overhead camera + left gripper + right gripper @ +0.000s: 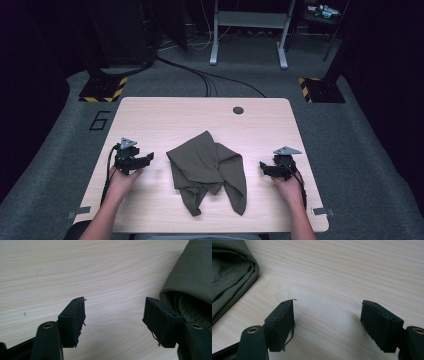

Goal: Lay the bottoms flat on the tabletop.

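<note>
Resting low at the near side of the table (pixel 150 115), the person's two hands each hold a gripper, one on either flank of a crumpled olive-green cloth (pixel 209 170). The left gripper (pixel 142 161) sits well to the left of the cloth, and its own view shows both black jaws spread wide over bare wood with nothing between them; the cloth's folded edge (pixel 190 282) lies just beside the right-hand jaw there. The right gripper (pixel 264 167) sits just off the cloth's right side, its jaws likewise wide apart and empty, with a rolled hem of the cloth (pixel 232 277) at the upper left of its view.

The cloth lies near the middle of the table, a little toward the person, bunched and folded over itself, with two loose tails hanging toward the near edge and a peak pointing away. It looks light, thin and limp, so it should drape and slide rather than keep any shape, and a pinch will likely gather several layers at once. The cleanest holds are probably the outer corners or the hemmed edges nearest each gripper, where a single layer can be taken.

Farther off, a dark round grommet (pixel 238 110) is set near the table's far edge, and beyond it cables (pixel 200 75) run across the grey floor toward a grey frame's legs (pixel 248 35).
</note>
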`<state>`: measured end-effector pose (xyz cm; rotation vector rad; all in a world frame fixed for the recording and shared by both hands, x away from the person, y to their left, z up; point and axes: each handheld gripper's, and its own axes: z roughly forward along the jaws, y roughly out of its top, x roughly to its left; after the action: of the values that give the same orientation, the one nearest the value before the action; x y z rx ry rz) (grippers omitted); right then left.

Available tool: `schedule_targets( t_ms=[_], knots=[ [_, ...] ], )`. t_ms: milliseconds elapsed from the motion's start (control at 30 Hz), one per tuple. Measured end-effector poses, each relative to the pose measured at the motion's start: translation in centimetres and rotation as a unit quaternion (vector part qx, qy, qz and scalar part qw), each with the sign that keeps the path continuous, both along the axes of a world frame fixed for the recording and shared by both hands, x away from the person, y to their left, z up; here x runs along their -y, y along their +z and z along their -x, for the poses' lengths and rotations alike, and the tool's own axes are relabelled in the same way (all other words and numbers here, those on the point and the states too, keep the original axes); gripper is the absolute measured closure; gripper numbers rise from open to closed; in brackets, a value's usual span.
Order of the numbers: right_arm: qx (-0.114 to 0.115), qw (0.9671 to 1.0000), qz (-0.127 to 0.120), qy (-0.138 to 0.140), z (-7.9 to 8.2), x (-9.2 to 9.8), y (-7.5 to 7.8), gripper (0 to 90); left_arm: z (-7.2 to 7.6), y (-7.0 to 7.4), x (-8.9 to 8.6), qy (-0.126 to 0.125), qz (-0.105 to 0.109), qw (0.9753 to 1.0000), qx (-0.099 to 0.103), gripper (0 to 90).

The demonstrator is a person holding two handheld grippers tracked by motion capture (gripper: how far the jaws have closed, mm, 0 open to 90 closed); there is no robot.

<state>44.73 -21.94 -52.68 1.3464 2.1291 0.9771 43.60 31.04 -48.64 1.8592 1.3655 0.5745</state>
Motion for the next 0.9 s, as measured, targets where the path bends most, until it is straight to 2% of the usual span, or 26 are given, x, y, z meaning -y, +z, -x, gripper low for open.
schedule_targets(
  t_ms=[67, 200, 367, 467, 900],
  knots=[
    [0.0, 1.0, 0.002, 0.0, 0.0, 0.0, 0.0, 26.0, 0.2, 0.2, 0.5, 0.005, -0.004, 1.0, 0.006, 32.2],
    [0.001, 1.0, 0.001, 0.0, 0.0, 0.0, 0.0, 26.0, 0.6, 0.8, 1.5, -0.014, -0.002, 0.9999, 0.005, 32.2],
    [0.0, 1.0, 0.0, 0.0, 0.0, 0.0, 0.0, 26.0, 1.3, 1.3, 2.9, -0.018, -0.018, 0.9996, 0.011, 31.7],
    [0.001, 1.0, 0.002, 0.0, 0.0, 0.0, 0.0, 26.0, 2.0, 1.6, 4.1, -0.031, -0.025, 0.9991, 0.016, 30.5],
    [0.0, 1.0, 0.002, 0.0, 0.0, 0.0, 0.0, 26.0, 3.8, 2.6, 8.3, -0.073, -0.006, 0.9969, 0.028, 26.9]
  ],
)
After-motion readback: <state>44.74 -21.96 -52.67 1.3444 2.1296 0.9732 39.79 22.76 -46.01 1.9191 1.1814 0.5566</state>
